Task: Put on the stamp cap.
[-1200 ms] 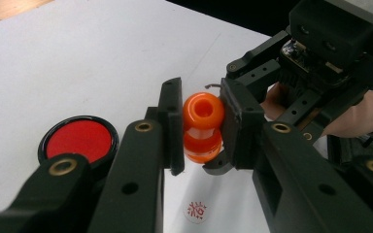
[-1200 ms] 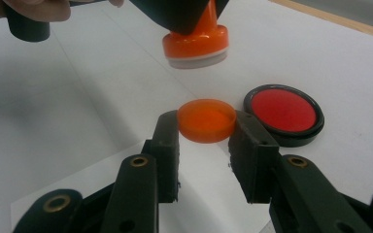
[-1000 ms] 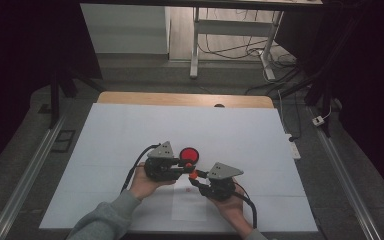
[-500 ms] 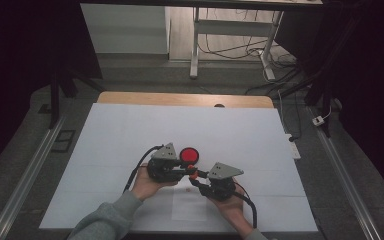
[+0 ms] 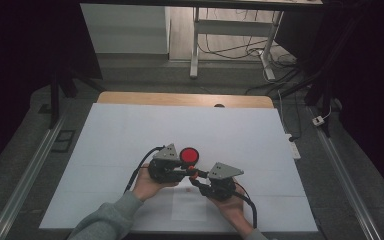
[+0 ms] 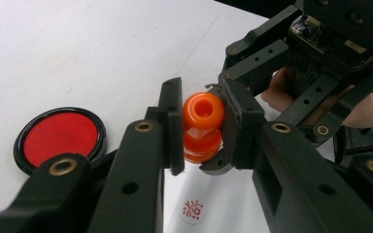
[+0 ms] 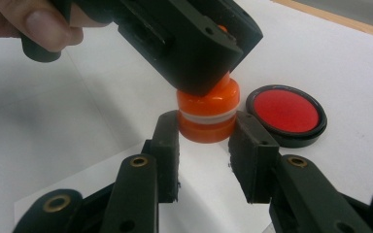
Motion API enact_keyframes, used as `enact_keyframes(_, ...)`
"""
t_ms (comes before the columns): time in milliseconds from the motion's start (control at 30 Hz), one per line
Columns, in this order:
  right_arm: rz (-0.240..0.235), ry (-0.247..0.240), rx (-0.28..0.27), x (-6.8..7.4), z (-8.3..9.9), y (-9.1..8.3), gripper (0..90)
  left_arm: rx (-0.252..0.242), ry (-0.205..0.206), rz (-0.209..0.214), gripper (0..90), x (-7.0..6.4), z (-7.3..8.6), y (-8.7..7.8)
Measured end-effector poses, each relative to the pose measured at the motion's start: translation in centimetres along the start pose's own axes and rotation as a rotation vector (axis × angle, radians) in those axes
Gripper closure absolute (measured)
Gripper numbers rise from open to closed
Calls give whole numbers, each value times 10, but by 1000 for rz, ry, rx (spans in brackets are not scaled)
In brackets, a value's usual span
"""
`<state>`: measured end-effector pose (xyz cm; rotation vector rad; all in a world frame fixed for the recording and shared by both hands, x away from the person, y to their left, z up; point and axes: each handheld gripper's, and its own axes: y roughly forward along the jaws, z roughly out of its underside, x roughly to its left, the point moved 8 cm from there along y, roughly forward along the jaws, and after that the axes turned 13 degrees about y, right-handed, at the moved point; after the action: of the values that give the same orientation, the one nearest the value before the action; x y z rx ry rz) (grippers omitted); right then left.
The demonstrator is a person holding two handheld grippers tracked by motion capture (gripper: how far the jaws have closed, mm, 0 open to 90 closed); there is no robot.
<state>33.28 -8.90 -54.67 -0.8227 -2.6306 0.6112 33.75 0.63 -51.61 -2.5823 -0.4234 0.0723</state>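
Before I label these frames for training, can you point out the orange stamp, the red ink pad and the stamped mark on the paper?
orange stamp (image 7: 207, 114): right gripper view, white band.
red ink pad (image 6: 59, 138): left gripper view, red centre.
stamped mark (image 6: 193, 211): left gripper view, red print.

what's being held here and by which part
The left hand-held gripper clamps the orange stamp by its upper handle; the right hand-held gripper flanks its base, open.

Red ink pad (image 5: 189, 155) just beside the fingers; open sheet (image 5: 130, 130) elsewhere.
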Motion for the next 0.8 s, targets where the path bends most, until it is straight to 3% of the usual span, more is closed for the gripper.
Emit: enact_keyframes(800, 1, -1, -9, 0, -1, -1, 639, 10, 1, 4, 719, -1, 2, 2)
